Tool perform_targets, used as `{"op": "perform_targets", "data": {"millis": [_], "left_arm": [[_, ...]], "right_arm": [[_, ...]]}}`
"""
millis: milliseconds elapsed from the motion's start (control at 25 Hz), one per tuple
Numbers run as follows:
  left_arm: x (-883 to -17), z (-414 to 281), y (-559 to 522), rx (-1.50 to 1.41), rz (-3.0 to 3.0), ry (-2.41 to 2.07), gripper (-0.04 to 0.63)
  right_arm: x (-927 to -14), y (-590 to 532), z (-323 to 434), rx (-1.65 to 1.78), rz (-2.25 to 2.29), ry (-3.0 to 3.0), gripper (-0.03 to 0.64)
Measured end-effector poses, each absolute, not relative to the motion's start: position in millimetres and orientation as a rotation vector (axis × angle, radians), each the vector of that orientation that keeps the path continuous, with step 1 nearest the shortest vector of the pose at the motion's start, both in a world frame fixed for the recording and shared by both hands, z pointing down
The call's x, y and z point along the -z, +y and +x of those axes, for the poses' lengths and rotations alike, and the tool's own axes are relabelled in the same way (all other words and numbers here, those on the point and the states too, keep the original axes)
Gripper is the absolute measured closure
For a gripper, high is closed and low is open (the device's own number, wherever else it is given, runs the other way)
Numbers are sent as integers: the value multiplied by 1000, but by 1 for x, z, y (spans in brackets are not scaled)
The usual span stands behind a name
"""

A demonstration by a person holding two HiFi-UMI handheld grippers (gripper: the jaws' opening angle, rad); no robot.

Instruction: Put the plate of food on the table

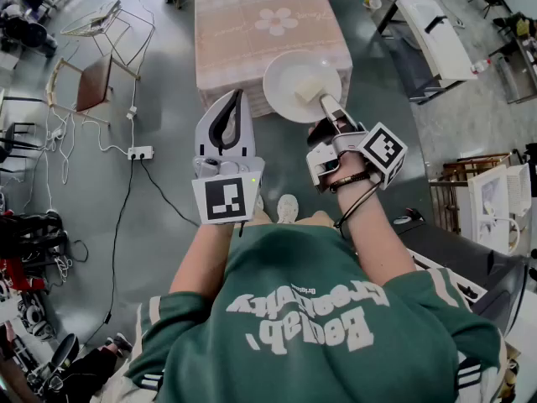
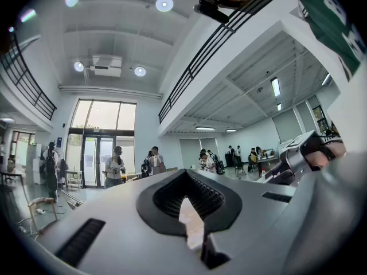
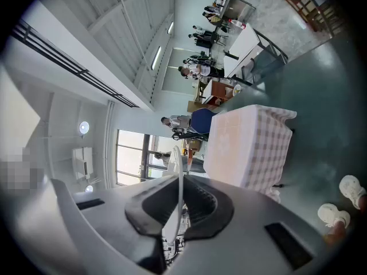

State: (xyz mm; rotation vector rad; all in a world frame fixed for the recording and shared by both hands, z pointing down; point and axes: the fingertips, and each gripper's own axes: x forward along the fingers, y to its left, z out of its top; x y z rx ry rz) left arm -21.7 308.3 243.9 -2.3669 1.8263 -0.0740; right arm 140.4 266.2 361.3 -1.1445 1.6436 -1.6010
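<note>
Delivery is unfinished: the right tongs [image 1: 325,103] clamp the rim of the plate [image 1: 289,78], food [image 1: 307,88] aboard, in the air short of the counter [image 1: 243,23] ahead, while the left tongs [image 1: 237,101] beside them are closed and empty.

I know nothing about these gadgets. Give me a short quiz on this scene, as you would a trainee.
1. True or false: the left tongs hold the plate.
2. What picture decorates the table? A a flower, B a fish, C a star.
3. Fill in: the right tongs grip the plate by its ____.
Key: 1 false; 2 A; 3 rim.
</note>
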Motion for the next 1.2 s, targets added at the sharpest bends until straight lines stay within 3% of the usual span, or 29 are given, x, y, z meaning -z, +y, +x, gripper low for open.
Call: {"op": "perform_targets", "data": {"millis": [1200], "left_arm": [[-234,-13,321,47,-2324,1832,586]], "right_arm": [[-358,270,150,1561,-1106,1681,588]]}}
